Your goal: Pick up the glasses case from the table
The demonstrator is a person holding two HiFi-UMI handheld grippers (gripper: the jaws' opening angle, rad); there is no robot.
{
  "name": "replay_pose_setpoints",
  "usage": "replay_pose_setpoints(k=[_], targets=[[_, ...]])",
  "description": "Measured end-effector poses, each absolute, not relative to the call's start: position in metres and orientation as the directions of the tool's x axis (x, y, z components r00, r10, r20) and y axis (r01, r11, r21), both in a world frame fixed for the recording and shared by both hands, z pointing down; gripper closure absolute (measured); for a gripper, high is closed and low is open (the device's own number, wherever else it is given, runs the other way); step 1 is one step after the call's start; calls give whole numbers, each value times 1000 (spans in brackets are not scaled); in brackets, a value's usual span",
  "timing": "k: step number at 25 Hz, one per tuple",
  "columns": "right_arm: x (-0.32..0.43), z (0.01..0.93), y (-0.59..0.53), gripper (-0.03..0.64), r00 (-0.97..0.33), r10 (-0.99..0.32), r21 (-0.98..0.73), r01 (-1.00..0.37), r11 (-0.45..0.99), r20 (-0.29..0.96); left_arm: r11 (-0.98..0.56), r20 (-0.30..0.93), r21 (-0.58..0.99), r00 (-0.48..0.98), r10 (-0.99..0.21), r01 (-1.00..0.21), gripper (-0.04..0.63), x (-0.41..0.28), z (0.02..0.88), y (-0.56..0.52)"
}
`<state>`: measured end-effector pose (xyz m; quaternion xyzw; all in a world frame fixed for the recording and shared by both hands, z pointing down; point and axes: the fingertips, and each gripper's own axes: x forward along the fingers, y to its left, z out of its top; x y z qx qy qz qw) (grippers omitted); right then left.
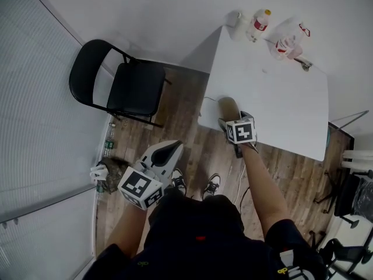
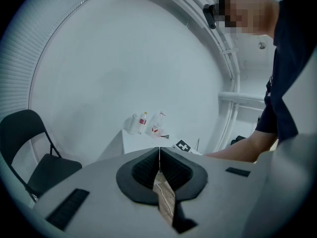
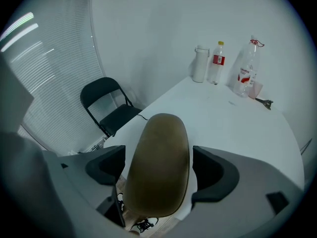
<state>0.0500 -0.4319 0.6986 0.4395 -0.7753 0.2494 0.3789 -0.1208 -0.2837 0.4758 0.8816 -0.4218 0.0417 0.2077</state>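
Observation:
The glasses case is a brown oval shell lying at the near left corner of the white table. My right gripper points steeply down over it. In the right gripper view the case fills the gap between the wide-open jaws of the right gripper, and the dark pads stand beside its two long sides with thin gaps showing. My left gripper hangs low over the wooden floor, left of the table; in its own view the left gripper has its jaws pressed together with nothing in them.
At the table's far edge stand a white flask, a red-labelled bottle and a clear bottle, with a small dark clip nearby. A black folding chair stands left of the table. The person's shoes are on the floor.

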Motion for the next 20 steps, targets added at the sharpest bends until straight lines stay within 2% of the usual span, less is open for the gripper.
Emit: replay_pose_setpoints(k=[5,12,20], targets=[[49,718,-444,213,-277,-453,-22,-870,492,848,-541,264,333,627,-733,-772,574,-127,483,-285],[47,733,-448,196,-288,-413,-68,-880,470,864,-522,283,340,615,-736,-782,574,-129,491,-284],[63,709,-445,198,-321,-534,-81,-902,424,783,-533,264,326,617,-741,-781,574,-128,480,-290]])
